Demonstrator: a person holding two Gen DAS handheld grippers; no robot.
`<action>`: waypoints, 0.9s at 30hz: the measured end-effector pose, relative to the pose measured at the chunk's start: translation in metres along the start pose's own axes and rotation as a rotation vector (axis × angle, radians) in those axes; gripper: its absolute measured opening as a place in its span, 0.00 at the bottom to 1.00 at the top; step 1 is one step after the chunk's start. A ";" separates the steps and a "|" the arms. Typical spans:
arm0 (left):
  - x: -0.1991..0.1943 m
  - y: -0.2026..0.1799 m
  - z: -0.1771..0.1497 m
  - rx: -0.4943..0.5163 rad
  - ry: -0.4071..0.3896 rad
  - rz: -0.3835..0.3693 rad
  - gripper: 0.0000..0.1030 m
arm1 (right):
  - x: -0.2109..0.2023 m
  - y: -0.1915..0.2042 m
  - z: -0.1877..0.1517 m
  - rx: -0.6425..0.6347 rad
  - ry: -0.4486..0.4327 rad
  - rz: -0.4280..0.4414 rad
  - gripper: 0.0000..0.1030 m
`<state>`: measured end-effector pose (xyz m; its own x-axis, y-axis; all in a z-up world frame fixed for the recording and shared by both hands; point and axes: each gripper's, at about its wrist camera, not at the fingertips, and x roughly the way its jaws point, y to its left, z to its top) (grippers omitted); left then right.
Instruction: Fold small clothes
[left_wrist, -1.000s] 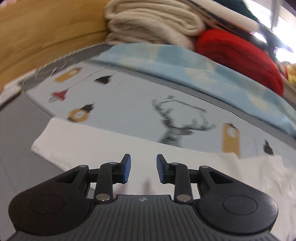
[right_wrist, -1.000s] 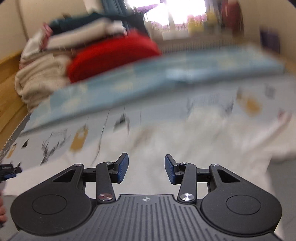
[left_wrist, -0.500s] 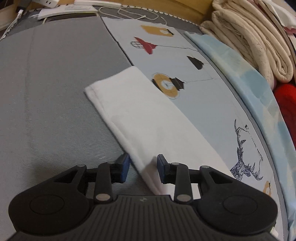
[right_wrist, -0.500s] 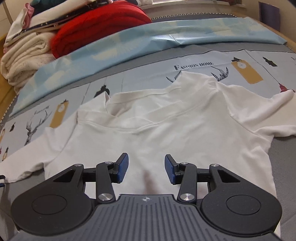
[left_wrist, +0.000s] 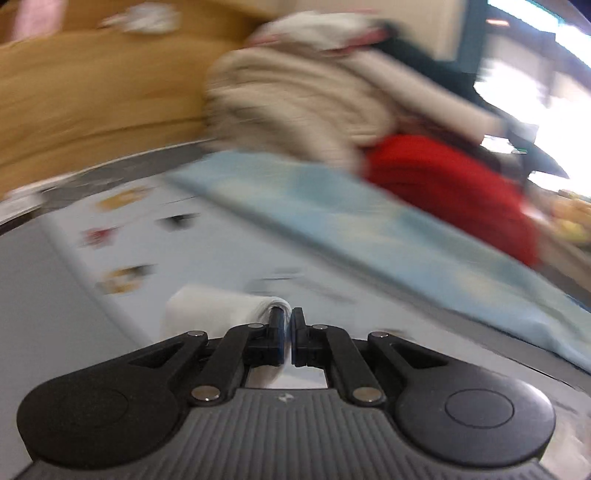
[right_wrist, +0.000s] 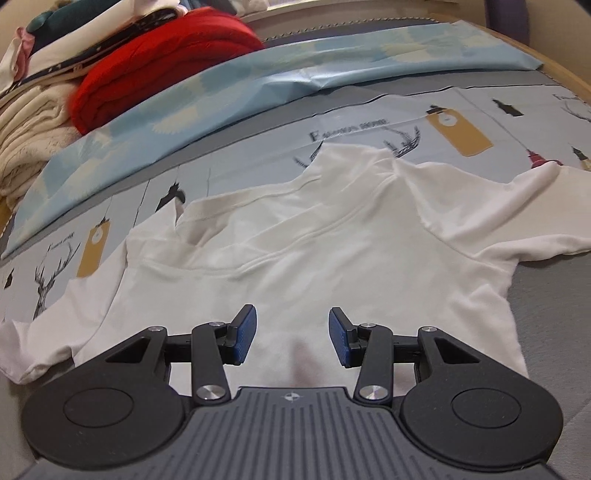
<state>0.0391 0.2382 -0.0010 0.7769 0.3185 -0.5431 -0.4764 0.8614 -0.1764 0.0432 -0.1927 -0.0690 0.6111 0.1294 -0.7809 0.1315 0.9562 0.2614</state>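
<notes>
Gripper in my left hand (left_wrist: 287, 328) first: its jaws are pressed together on a white fold of cloth, the sleeve (left_wrist: 221, 310) of the white shirt, which bunches over the left finger and trails off to the left. Everything past it in the left wrist view is smeared with blur. I can make out pale printed bedding (left_wrist: 155, 236) under the sleeve, a light blue sheet (left_wrist: 332, 218) beyond, then a cream blanket (left_wrist: 295, 96) and a red blanket (left_wrist: 454, 188) piled behind, with a wooden board (left_wrist: 92, 103) off to the left.

My right gripper (right_wrist: 291, 334) is spread, with nothing between its blue pads (right_wrist: 243, 334). It hangs just over the lower body of the white shirt (right_wrist: 314, 251), which lies flat with its collar pointing away from me. One sleeve spreads out to the right; the other runs to the left edge of the right wrist view. The shirt rests partly on grey bed fabric (right_wrist: 554, 314) and partly on the printed bedding (right_wrist: 461, 122) with its deer and yellow tags. Beyond that runs the light blue sheet (right_wrist: 258, 85), and at the far left sit the red blanket (right_wrist: 155, 66) and the cream blanket (right_wrist: 26, 133), stacked with other folded laundry on top.
</notes>
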 end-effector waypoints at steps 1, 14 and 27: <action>-0.007 -0.025 -0.007 0.035 0.003 -0.089 0.03 | -0.001 -0.002 0.001 0.008 -0.007 -0.008 0.44; 0.000 -0.132 -0.061 0.151 0.304 -0.470 0.11 | 0.015 -0.024 0.013 0.140 0.000 -0.042 0.44; 0.061 -0.076 -0.050 0.067 0.441 -0.181 0.12 | 0.060 -0.077 0.014 0.505 0.060 0.076 0.42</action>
<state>0.1016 0.1726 -0.0620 0.5893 -0.0244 -0.8076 -0.3108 0.9158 -0.2544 0.0810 -0.2626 -0.1279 0.5900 0.2227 -0.7761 0.4577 0.6996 0.5487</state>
